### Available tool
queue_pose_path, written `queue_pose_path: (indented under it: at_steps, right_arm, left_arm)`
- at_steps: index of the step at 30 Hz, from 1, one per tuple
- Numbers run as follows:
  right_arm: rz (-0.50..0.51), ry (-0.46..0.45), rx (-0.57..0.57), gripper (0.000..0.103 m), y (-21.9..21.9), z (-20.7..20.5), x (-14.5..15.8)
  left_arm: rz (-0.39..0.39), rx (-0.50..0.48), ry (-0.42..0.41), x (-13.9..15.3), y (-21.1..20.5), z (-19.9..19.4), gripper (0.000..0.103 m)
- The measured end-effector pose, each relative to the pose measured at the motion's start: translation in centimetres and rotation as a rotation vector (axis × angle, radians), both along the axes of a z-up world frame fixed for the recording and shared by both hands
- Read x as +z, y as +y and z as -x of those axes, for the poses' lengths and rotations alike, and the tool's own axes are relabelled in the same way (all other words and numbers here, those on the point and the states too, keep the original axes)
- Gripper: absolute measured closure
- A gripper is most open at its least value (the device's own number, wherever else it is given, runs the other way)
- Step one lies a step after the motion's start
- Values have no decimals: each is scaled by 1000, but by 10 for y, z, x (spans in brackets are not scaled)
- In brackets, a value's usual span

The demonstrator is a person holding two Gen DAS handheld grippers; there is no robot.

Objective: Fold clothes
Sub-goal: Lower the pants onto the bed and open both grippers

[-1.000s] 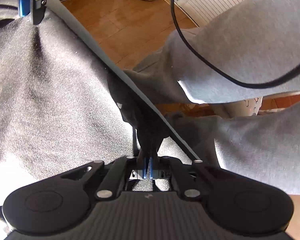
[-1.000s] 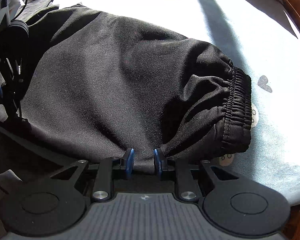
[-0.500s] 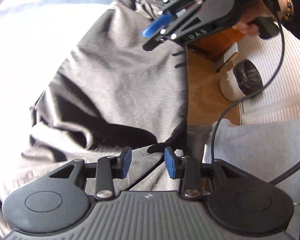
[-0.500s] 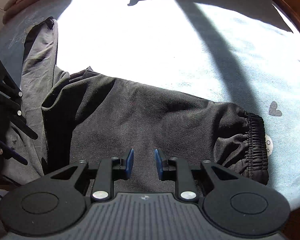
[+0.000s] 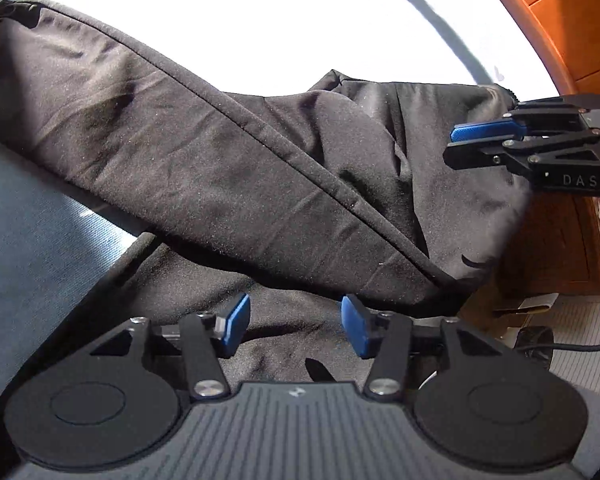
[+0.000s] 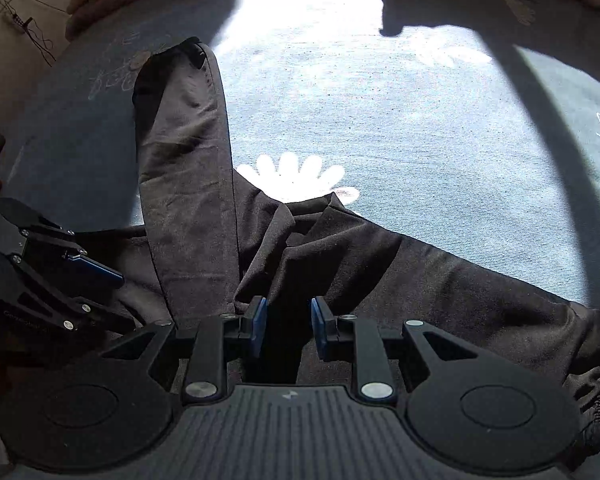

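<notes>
Loosely crumpled black trousers (image 6: 340, 264), unfolded

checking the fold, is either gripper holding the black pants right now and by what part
Nothing is held. The left gripper and right gripper are both opening above the black pants, pads clear of the cloth.

Black trousers (image 6: 340, 264) lie spread on a pale blue patterned bedsheet (image 6: 400, 112), one leg running to the upper left of the frame and the elastic waistband (image 6: 596, 376) bunched at the lower right. At bottom centre the right claw (image 6: 287, 326) hangs over the fabric, its blue pads parted and opening with nothing pinched between them. The left claw (image 6: 100, 276) enters from the left edge above the cloth.
</notes>
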State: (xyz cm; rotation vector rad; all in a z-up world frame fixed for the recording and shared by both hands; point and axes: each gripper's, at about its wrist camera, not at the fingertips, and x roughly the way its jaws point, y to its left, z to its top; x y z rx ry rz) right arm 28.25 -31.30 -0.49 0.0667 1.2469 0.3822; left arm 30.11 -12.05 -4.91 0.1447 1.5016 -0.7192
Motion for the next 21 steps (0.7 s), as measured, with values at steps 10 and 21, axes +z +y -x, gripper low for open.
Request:
queue_pose_path:
  at_steps: [10,21]
  right_arm:
    - [-67,-26,115,69,5,0,-12]
    - [-111,-93,-22,57,-79,15,-36]
  left_arm:
    - [-37,218,-116,16,-17,-4,47]
    - [-27,492,-301,25,-69,-14,34]
